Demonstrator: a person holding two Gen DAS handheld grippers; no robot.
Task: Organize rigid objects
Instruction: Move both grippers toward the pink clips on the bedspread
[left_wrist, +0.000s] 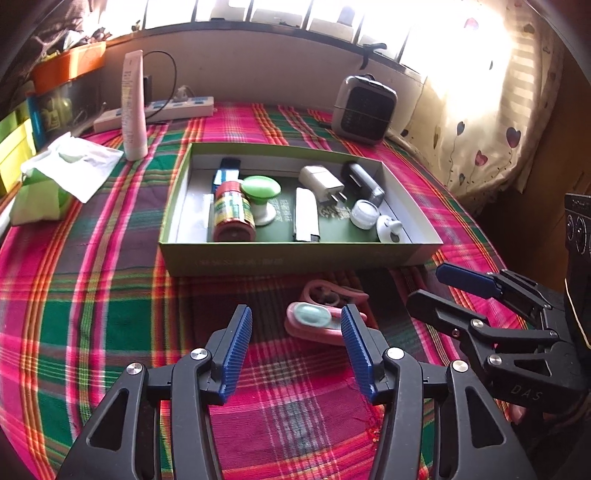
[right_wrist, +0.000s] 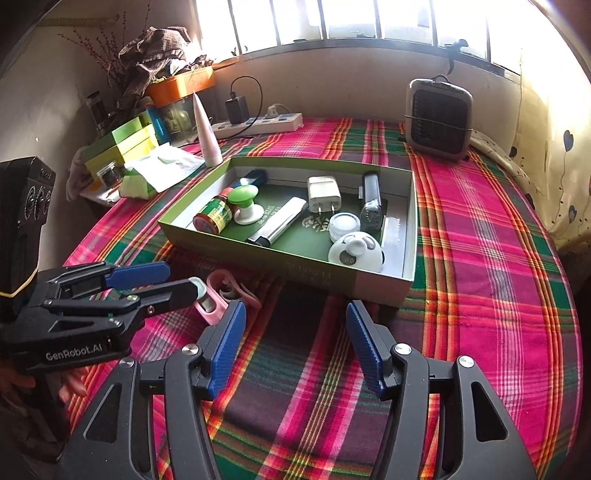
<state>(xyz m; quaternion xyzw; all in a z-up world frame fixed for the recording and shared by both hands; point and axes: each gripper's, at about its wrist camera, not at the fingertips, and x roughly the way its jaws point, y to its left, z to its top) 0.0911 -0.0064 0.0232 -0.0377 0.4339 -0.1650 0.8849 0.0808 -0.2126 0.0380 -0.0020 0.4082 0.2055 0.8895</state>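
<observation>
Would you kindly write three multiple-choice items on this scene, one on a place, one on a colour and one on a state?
1. Where do the pink items lie?
A. inside the box
B. on the plaid cloth in front of the box
C. on the windowsill

2. What colour is the knob-shaped item beside the red-capped bottle in the box?
A. green top, white base
B. all blue
C. yellow

3. How do the fingers of the left gripper stand?
A. shut on a pink item
B. shut on nothing
C. open, holding nothing

Answers:
1 B: they rest on the cloth, nearer the camera than the box's front wall.
2 A: a green dome sits on a white foot.
3 C: plaid cloth shows in the wide gap between the blue pads.
</observation>
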